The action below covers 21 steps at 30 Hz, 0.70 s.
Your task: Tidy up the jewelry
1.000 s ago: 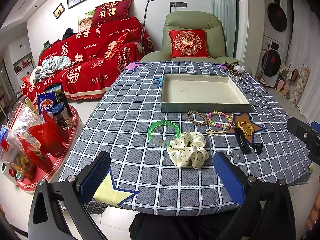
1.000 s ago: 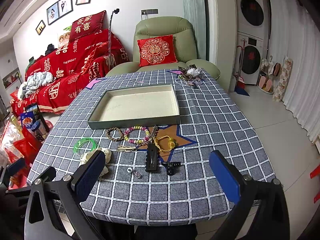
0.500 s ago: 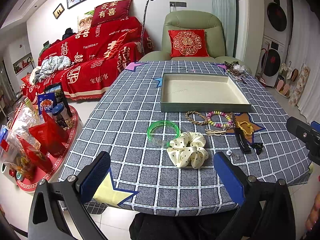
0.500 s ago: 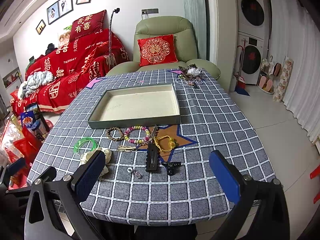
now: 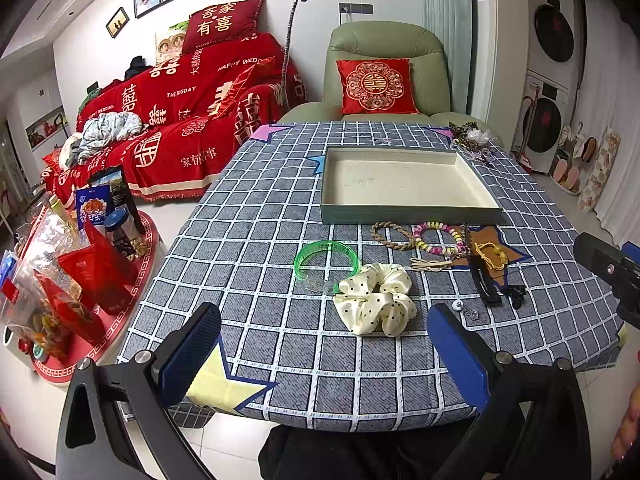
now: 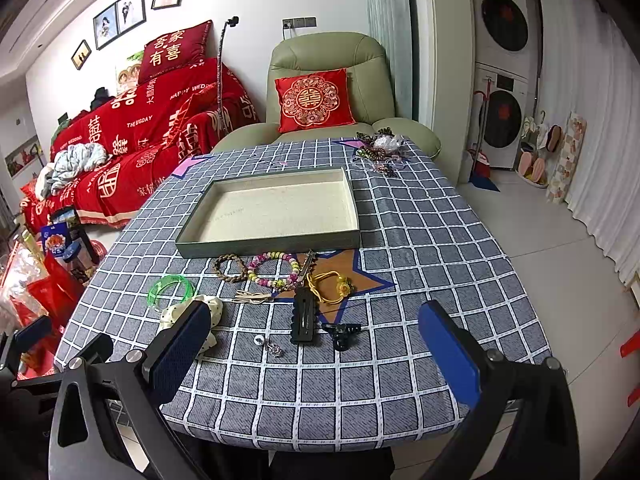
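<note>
An empty grey-green tray point(image 5: 408, 216) point(image 6: 268, 246) with a cream lining sits mid-table. In front of it lie a green bangle point(image 5: 326, 258) point(image 6: 170, 288), a cream dotted scrunchie point(image 5: 376, 300) point(image 6: 212, 310), a braided bracelet point(image 5: 390, 234) point(image 6: 230, 268), a pastel bead bracelet point(image 5: 438, 238) point(image 6: 274, 268), a yellow cord bracelet point(image 5: 494, 256) point(image 6: 332, 286), a black hair clip point(image 5: 484, 282) point(image 6: 304, 318), a small black claw clip point(image 6: 342, 332) and a small earring point(image 6: 266, 344). My left gripper point(image 5: 324, 354) and right gripper point(image 6: 316, 348) hover open over the table's near edge, holding nothing.
A heap of more jewelry point(image 6: 380, 154) lies at the table's far right corner. Beyond the table stand a green armchair point(image 5: 384, 76) and a red-covered sofa point(image 5: 184, 120). A red tray of snack packets point(image 5: 60, 280) stands on the floor at the left.
</note>
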Each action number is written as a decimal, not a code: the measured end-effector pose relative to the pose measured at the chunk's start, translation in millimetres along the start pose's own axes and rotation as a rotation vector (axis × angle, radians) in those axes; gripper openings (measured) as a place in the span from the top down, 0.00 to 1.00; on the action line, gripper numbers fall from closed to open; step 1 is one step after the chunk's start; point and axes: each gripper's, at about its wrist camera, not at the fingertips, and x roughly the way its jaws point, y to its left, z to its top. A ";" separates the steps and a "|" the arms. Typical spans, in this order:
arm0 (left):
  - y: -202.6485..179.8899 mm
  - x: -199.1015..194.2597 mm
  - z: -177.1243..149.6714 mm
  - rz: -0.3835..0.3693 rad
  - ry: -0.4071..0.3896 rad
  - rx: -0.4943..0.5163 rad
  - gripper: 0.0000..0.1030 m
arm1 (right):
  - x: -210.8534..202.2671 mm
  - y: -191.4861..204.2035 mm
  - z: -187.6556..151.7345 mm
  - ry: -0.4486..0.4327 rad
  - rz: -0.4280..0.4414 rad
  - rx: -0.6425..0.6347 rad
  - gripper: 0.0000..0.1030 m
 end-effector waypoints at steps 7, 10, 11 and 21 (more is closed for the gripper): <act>-0.2 -0.1 0.6 0.000 0.000 0.001 0.00 | 1.2 1.3 -0.5 -0.001 -0.001 0.000 0.00; -0.2 -0.1 0.7 -0.001 0.001 0.001 0.00 | 1.2 1.0 -0.3 0.000 -0.001 -0.001 0.00; -0.2 -0.3 0.8 -0.001 0.002 0.000 0.00 | 1.0 0.7 -0.3 -0.001 -0.001 -0.001 0.00; 2.7 11.2 -4.3 -0.030 0.040 0.000 0.00 | 10.6 -4.3 -3.7 0.023 -0.006 0.005 0.00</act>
